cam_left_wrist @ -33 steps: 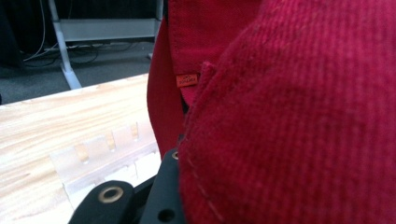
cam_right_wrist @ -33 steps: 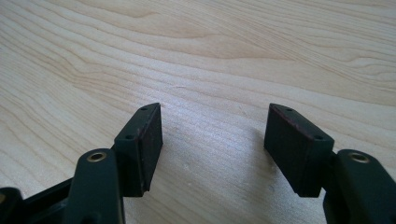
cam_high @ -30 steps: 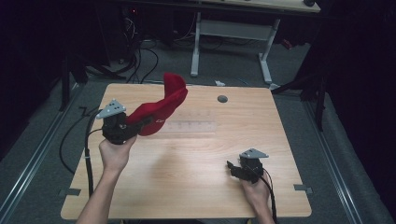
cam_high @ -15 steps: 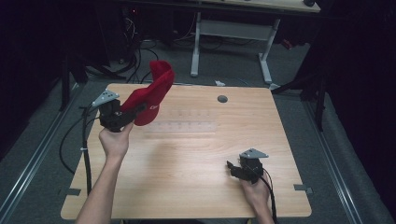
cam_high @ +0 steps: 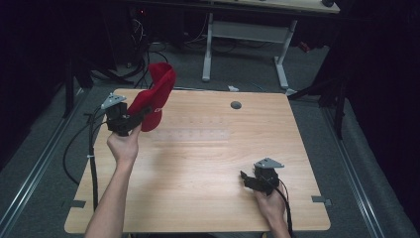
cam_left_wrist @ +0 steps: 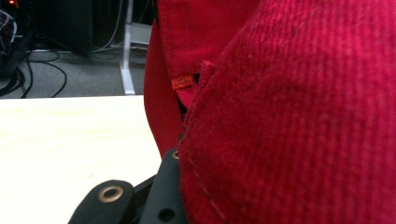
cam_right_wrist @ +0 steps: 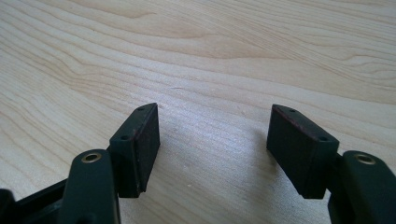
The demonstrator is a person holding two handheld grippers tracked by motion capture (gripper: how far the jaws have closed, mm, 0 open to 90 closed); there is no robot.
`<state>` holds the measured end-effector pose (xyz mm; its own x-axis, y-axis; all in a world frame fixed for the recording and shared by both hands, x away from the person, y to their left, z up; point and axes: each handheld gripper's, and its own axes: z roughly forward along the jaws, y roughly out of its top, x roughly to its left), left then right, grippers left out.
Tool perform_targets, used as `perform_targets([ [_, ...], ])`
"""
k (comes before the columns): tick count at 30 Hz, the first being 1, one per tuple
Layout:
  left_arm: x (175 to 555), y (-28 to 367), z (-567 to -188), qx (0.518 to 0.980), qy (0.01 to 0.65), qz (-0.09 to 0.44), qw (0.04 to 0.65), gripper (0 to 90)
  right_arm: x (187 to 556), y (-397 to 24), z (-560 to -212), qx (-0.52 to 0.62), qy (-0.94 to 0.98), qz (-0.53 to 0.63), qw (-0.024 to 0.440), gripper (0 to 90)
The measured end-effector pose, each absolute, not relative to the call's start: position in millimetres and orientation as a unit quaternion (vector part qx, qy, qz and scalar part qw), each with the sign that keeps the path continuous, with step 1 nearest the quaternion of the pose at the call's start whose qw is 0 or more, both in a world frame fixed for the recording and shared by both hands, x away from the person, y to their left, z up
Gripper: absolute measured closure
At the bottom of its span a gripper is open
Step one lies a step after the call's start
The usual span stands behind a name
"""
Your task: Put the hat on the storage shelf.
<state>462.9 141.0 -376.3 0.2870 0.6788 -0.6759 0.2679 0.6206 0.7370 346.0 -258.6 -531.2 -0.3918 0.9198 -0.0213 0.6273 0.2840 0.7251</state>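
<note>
A red corduroy garment (cam_high: pixel 156 94) hangs in the air over the table's far left part, held up by my left gripper (cam_high: pixel 136 118), which is shut on its lower edge. In the left gripper view the red cloth (cam_left_wrist: pixel 289 121) covers most of the jaws, and a small orange label (cam_left_wrist: pixel 182 82) shows on an inner seam. My right gripper (cam_high: pixel 246 179) rests low over the table near the front right. Its black pads (cam_right_wrist: pixel 140 144) stand wide apart over bare wood with nothing between them (cam_right_wrist: pixel 212 140).
The light wooden table (cam_high: pixel 198 168) has a round grey grommet (cam_high: pixel 236 105) near its far edge. Black cables (cam_high: pixel 91 148) trail off the left side. A white desk frame (cam_high: pixel 247 34) stands on the grey floor behind the table.
My left gripper has moved left and toward the table's left edge, and the red garment has swung from lying slanted to standing nearly upright. The right gripper has stayed in place.
</note>
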Motion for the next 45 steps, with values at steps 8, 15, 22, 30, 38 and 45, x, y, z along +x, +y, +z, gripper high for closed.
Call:
perform_targets([
  [8, 469, 143, -387, 0.399, 0.597, 0.148, 0.680, 80.6, 346, -257, -531, 0.505, 0.767, 0.321, 0.230, 34.1],
  [15, 471, 139, -390, 0.396, 0.599, 0.149, 0.680, 80.5, 346, -256, -531, 0.505, 0.767, 0.320, 0.233, 33.9],
  [22, 471, 132, -390, 0.390, 0.607, 0.139, 0.679, 80.5, 346, -255, -531, 0.505, 0.767, 0.320, 0.233, 33.8],
  [30, 471, 129, -389, 0.381, 0.617, 0.126, 0.677, 80.5, 346, -255, -531, 0.506, 0.766, 0.320, 0.233, 33.7],
  [38, 475, 135, -389, 0.372, 0.624, 0.140, 0.673, 80.4, 346, -255, -531, 0.506, 0.766, 0.320, 0.233, 33.7],
  [45, 481, 144, -389, 0.357, 0.633, 0.145, 0.671, 80.3, 346, -255, -531, 0.507, 0.766, 0.320, 0.233, 33.7],
])
